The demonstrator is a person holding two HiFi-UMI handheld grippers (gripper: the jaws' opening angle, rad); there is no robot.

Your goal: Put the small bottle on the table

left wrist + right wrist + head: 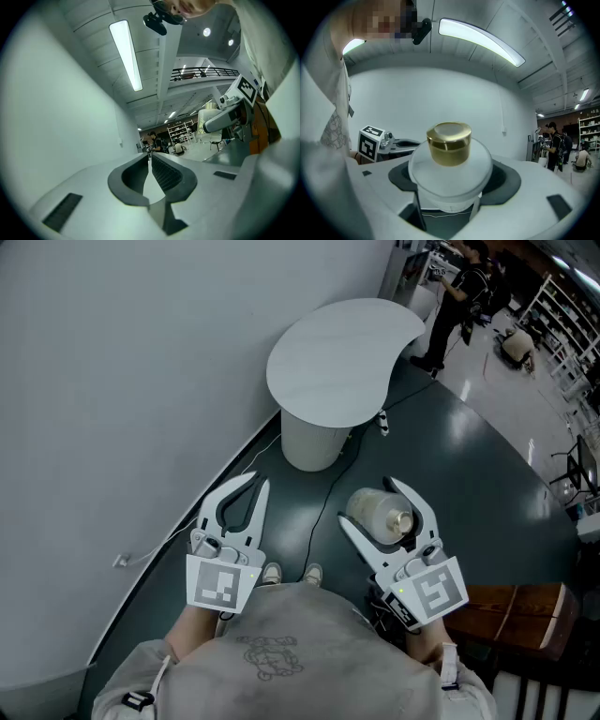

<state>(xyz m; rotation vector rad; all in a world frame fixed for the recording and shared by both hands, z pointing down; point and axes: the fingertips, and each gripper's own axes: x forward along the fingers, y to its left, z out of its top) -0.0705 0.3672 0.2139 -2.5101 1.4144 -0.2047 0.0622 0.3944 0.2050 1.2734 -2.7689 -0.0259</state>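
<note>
1. Left gripper (254, 487) is pointing level, its jaws pressed together with nothing between them.
2. Right gripper (369, 502), also level, is clamping the small bottle (378, 512) between wide-spread jaws.
3. Between those jaws the small bottle is showing a frosted white body and a gold cap (449, 143).

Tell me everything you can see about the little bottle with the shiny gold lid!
The small bottle has a round, milky white body, maybe frosted glass or plastic, and a shiny gold cap, closed. It sits about upright between the jaws of the right tool, held in the air above the dark floor. Only the tool touches it. It is not on the white table yet.
</note>
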